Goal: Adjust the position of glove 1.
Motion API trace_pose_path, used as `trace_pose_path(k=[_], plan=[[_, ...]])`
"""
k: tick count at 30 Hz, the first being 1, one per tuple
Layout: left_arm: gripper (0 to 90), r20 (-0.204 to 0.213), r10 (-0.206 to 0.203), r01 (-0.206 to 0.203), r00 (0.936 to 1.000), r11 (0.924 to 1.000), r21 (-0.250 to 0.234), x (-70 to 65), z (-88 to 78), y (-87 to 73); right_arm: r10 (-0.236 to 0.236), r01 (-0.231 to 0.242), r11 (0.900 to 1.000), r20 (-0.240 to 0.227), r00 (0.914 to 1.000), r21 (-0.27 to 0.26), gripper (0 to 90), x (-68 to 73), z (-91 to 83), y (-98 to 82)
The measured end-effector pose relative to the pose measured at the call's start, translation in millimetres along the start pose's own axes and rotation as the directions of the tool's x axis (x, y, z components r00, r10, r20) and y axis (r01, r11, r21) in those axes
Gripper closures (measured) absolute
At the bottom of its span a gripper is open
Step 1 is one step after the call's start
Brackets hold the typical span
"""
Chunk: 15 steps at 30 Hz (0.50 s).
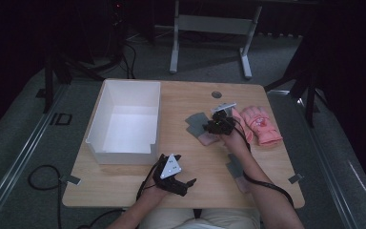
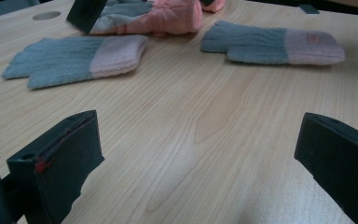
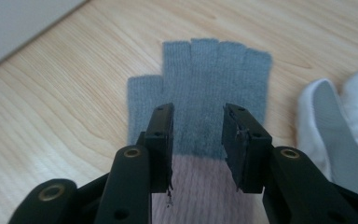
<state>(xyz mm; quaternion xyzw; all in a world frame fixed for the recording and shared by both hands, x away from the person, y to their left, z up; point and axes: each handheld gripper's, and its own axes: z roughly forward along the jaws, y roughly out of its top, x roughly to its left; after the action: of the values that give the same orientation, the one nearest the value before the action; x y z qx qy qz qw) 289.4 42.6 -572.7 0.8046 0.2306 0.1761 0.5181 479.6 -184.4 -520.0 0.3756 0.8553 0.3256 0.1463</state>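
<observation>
A grey knitted fingerless glove [image 1: 196,122] with a pink cuff lies flat on the table's middle right. My right gripper [image 1: 218,126] points down over it. In the right gripper view its jaws [image 3: 198,112] stand a little apart above the glove [image 3: 214,65], near where grey meets pink, and nothing is pinched between them. A second matching glove [image 1: 236,167] lies partly under the right forearm. A padded pink glove [image 1: 262,125] lies further right. My left gripper [image 1: 185,185] rests near the front edge, open wide [image 2: 198,128], with bare wood between its jaws.
An empty white box [image 1: 124,152] with a notched front wall stands on the table's left half. A cable hole [image 1: 216,94] sits near the far edge. In the left gripper view, both knitted gloves [image 2: 70,58] [image 2: 270,44] lie ahead, the pink glove [image 2: 163,14] behind them.
</observation>
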Motion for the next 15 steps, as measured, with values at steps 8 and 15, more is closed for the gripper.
trace_pose_path(k=[8, 15], plan=[[0.3, -0.002, -0.021, 0.021, 0.9998, 0.9998, 0.001, 2.4, 0.0, -0.1, -0.055, 0.052, 0.995, 0.028, 0.9981, 0.086, 66.1, -6.5, 29.0, 4.8], [0.3, -0.01, -0.022, 0.022, 0.9997, 0.9998, 0.001, 2.2, -0.1, -0.2, -0.043, 0.038, 0.992, 0.038, 0.9984, 0.116, 74.1, -3.2, 37.4, 7.5]])
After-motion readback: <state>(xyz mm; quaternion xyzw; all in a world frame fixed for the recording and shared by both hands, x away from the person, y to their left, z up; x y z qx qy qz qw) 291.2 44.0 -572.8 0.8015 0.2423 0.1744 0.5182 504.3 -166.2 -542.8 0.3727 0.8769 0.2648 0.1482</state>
